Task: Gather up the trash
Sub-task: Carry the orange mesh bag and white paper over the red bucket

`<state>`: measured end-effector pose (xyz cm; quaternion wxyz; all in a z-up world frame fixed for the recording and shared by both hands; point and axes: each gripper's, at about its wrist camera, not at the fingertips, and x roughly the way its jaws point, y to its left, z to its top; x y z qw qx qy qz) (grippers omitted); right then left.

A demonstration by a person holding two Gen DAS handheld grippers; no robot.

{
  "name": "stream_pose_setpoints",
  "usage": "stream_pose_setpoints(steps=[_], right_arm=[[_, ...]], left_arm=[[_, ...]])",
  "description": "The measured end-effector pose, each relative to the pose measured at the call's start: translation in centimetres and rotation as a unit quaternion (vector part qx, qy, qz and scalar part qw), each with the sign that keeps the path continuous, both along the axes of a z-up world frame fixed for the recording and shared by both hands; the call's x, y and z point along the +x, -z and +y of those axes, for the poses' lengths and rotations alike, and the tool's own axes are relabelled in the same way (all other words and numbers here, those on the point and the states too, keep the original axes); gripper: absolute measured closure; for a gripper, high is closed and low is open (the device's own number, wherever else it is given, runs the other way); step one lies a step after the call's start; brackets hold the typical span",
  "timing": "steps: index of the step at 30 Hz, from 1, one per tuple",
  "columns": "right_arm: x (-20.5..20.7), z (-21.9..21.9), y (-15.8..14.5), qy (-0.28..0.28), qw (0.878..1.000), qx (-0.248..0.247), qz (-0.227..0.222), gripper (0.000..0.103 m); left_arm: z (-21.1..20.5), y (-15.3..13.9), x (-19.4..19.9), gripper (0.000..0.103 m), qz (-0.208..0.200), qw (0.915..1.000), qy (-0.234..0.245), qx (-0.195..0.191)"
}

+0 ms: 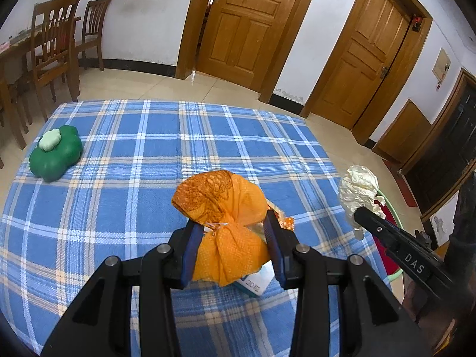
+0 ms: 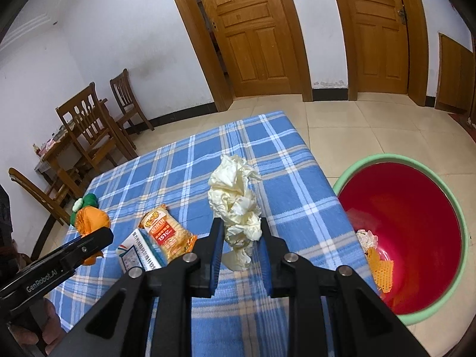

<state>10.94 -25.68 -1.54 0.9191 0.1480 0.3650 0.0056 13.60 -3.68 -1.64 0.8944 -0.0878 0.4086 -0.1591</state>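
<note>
Left tool [image 1: 235, 235] pinches crinkly orange mesh [image 1: 220, 205]; right tool [image 2: 241, 238] grips crumpled paper [image 2: 235, 199].

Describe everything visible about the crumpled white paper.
The crumpled paper is a cream-white wad, thin and deeply creased, standing tall and narrow. The right tool is shut on its lower part, pads pressing both sides, and a loose tail hangs below. It is above the blue checked cloth, left of the red bin.
</note>
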Motion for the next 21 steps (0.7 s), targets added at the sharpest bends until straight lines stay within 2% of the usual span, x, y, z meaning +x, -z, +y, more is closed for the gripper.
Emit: stream_pose_setpoints(steps=[21], right_arm=[[-4.7, -2.9, -2.3, 0.036, 0.999, 0.018, -0.031, 0.078]], left_arm=[[-2.3, -2.6, -2.4, 0.061, -0.026, 0.9992, 0.030, 0.001]])
